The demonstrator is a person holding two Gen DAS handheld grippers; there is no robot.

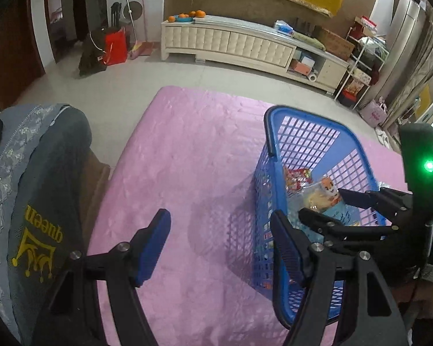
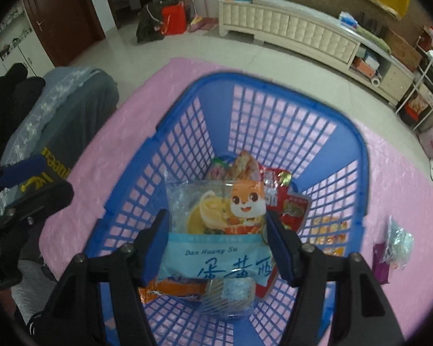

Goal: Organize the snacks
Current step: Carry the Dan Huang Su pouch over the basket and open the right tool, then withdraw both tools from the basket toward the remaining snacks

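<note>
A blue plastic basket (image 2: 360,155) stands on a pink table cover (image 1: 187,155); it also shows in the left wrist view (image 1: 270,132). Inside lie a clear and blue egg-yolk pastry bag with a cartoon fox (image 2: 216,230), red snack packs (image 2: 288,201) and an orange-wrapped snack (image 2: 176,288). My right gripper (image 2: 218,248) is open above the basket, its jaws on either side of the pastry bag and not touching it. My left gripper (image 1: 220,248) is open and empty over the cover, left of the basket.
A clear packet (image 2: 397,242) and a purple packet (image 2: 381,262) lie on the cover right of the basket. A grey cushion with "queen" on it (image 1: 40,207) sits at the left. A long white cabinet (image 1: 231,43) stands on the far floor.
</note>
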